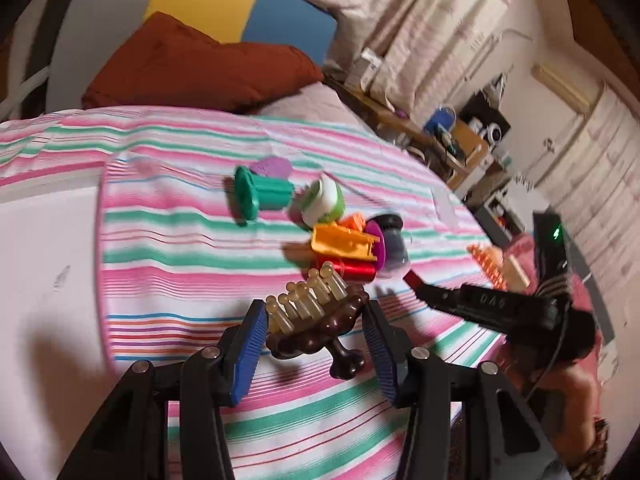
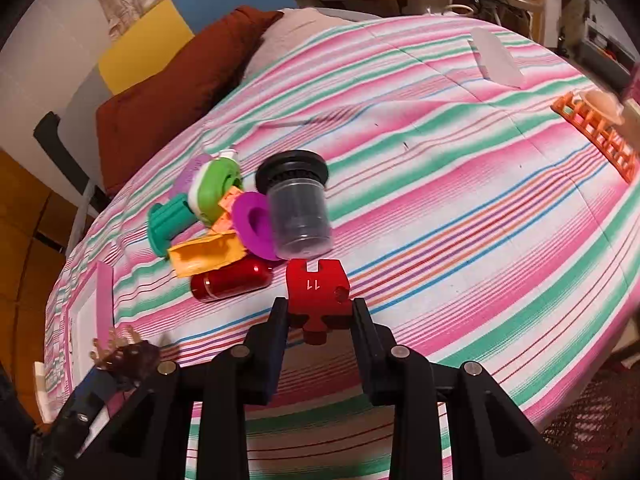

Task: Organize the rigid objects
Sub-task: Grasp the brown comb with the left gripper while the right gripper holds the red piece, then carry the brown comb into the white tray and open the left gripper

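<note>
My left gripper (image 1: 314,312) is shut on a brown hair clip (image 1: 320,326) with beige teeth, its blue pads (image 1: 252,344) pressing both sides, held just above the striped sheet. The same clip (image 2: 124,354) shows at the lower left of the right wrist view. My right gripper (image 2: 319,306) is shut on a red puzzle-shaped block (image 2: 316,284) marked 11, right beside a pile of toys. The pile holds a clear jar with a black lid (image 2: 300,216), a purple disc (image 2: 256,224), a red cylinder (image 2: 232,280), a yellow-orange piece (image 2: 208,256), a green spool (image 2: 168,224) and a green-white lid (image 2: 214,188).
A striped sheet (image 2: 460,200) covers the bed. An orange basket (image 2: 600,136) sits at the far right edge, a clear plastic piece (image 2: 496,60) lies behind it, a pink strip (image 2: 105,292) at the left. A brown pillow (image 1: 192,64) lies at the head. Cluttered shelves (image 1: 460,136) stand beyond the bed.
</note>
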Demonstrator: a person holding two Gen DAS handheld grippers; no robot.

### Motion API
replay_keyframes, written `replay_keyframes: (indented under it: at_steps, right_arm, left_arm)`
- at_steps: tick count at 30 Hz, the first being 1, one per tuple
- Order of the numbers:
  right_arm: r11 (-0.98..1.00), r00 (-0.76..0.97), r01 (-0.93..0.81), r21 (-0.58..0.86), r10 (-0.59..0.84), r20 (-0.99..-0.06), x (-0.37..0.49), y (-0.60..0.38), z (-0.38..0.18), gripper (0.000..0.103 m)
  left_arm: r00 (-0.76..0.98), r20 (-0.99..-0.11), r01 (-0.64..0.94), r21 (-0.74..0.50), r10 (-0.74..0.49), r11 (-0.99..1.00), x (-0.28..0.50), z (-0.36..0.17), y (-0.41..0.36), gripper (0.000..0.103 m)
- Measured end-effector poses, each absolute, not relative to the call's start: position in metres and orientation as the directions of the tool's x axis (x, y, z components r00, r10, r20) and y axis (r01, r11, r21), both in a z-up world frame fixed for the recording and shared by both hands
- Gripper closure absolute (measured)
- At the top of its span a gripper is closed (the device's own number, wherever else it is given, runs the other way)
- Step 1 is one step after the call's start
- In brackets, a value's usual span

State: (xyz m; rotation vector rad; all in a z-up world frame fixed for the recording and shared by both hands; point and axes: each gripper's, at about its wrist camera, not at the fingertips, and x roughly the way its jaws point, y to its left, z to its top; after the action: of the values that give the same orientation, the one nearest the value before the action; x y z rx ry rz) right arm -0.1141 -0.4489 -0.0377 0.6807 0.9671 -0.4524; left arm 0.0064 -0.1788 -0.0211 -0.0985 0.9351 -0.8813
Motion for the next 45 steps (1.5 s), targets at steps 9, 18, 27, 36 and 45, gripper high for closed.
replay_keyframes:
  at_steps: [9, 18, 27, 36, 45]
  right_arm:
    - [0.722, 0.516, 0.610, 0.326, -0.049, -0.855, -0.112, -0.446, -0.036, 0.071]
    - [0.775, 0.577, 0.543, 0.322, -0.066, -0.814, -0.110, -0.429, -0.022, 0.071]
    - [0.782, 0.557, 0.552, 0.289, -0.088, -0.826, -0.107, -0.427, -0.025, 0.071]
    - [0.788, 0.529, 0.556, 0.264, -0.091, -0.843, -0.102, -0.426, -0.031, 0.071]
    - [0.794, 0.531, 0.547, 0.265, -0.085, -0.843, -0.102, -0.426, -0.030, 0.071]
  left_arm:
    - [0.393, -0.624, 0.515, -0.459, -0.675, 0.724, 0.029, -0.003, -0.118, 0.054]
    - [0.479, -0.634, 0.323, -0.516, -0.607, 0.794, 0.081, -0.017, -0.049, 0.054]
    - [0.515, -0.693, 0.188, -0.483, -0.505, 0.855, 0.141, -0.035, -0.014, 0.062]
    - [0.544, -0.724, 0.139, -0.420, -0.424, 0.897, 0.171, -0.034, 0.002, 0.069]
    - [0.617, -0.699, 0.157, -0.340, -0.361, 0.927, 0.140, -0.011, 0.007, 0.064]
